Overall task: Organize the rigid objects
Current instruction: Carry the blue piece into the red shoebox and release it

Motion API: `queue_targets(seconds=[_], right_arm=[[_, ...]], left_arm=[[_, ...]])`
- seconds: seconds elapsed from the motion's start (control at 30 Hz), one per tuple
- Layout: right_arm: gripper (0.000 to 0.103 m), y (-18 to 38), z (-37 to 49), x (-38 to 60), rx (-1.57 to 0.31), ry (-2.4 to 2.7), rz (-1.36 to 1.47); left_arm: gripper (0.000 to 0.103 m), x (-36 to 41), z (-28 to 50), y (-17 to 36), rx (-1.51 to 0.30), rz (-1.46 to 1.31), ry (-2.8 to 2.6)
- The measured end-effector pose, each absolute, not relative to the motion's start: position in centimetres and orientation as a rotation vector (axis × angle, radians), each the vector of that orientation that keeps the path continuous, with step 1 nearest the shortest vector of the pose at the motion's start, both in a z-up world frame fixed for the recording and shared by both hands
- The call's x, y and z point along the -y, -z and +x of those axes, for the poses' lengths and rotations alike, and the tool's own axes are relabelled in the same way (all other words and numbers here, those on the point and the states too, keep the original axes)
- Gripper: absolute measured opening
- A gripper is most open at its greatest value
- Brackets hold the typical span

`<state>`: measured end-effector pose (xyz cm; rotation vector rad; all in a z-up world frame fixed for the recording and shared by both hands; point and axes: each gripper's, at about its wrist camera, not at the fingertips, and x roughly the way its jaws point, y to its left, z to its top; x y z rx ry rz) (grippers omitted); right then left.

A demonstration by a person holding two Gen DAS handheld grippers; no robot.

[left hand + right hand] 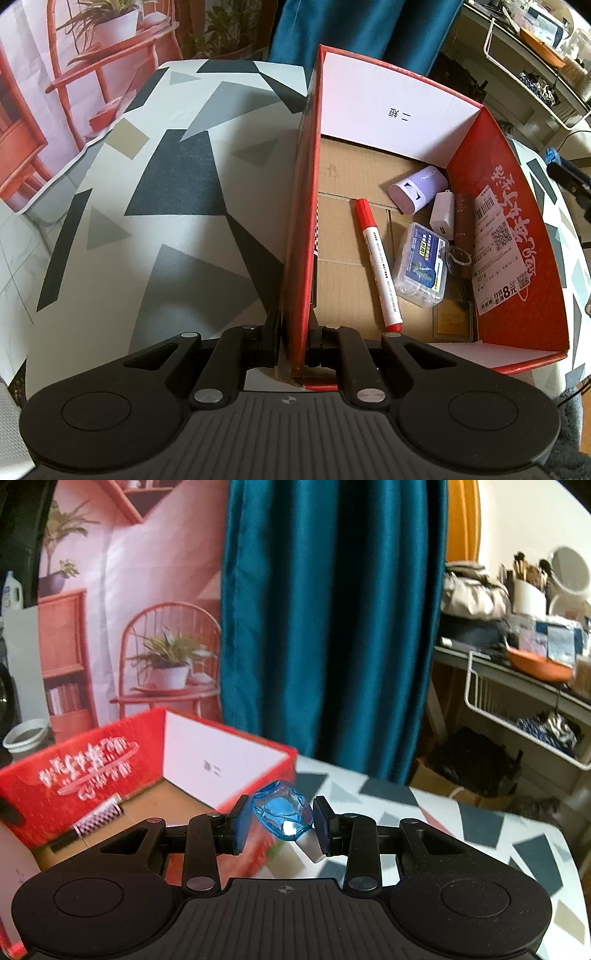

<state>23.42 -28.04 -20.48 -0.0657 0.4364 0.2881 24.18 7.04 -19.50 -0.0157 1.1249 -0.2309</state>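
1. Right gripper [280, 825] pinches a blue faceted bottle [280, 811] w/ a white cap [309, 845] between its two pads, one each side; bottle is tilted, cap pointing down-right. It hangs above the near right corner of the red box [92, 771], over the box edge & the patterned tablecloth [491, 823].
2. Left gripper [291, 341] is pressed onto the red box's [301, 221] left wall: one finger outside, one inside, wall sandwiched between.
3. Inside the box, well ahead & right of the left gripper: red-capped marker [376, 264] lying lengthwise, clear plastic case [421, 264] w/ blue label, lilac cylinder [417, 190], small white charger [442, 218], brown tube [463, 221], key ring [460, 254], a yellowish flat case [453, 322] at the near wall.
4. Writing: box's right inner wall has white Chinese script (not legible), a shipping label [498, 254] w/ barcode, QR codes & "8元". White end panel shows "一" plus another character. Lilac cylinder has lettering, too small to read.
5. Left wrist view alone shows the box contents & label. Right wrist view alone shows the blue bottle, a teal curtain [332, 620], a cluttered shelf [517, 672] and a black patterned pen-like item [94, 821] by the box's left wall.
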Motion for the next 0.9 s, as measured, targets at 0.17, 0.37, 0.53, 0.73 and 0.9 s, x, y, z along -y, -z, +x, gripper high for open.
queue_targets(seconds=[0.17, 0.37, 0.53, 0.73, 0.9], right_arm=[[0.033, 19.6, 23.8, 26.6, -0.418, -0.342, -0.09], [0.033, 19.7, 23.8, 24.8, -0.415, -0.387, -0.116], [0.033, 20.4, 23.9, 23.5, -0.43, -0.416, -0.151], [0.033, 21.5, 24.3, 22.6, -0.458, -0.451, -0.182], [0.032, 21.8, 24.5, 22.1, -0.453, -0.457, -0.209]], left_arm=[[0.013, -7.1, 24.2, 19.5, -1.123, -0.02, 0.231], [0.014, -7.2, 24.0, 19.5, -1.115, -0.028, 0.229], [0.014, -7.2, 24.0, 19.5, -1.111, -0.028, 0.228], [0.014, -7.2, 23.9, 19.5, -1.109, -0.029, 0.229], [0.014, -7.2, 23.9, 19.5, -1.109, -0.03, 0.228]])
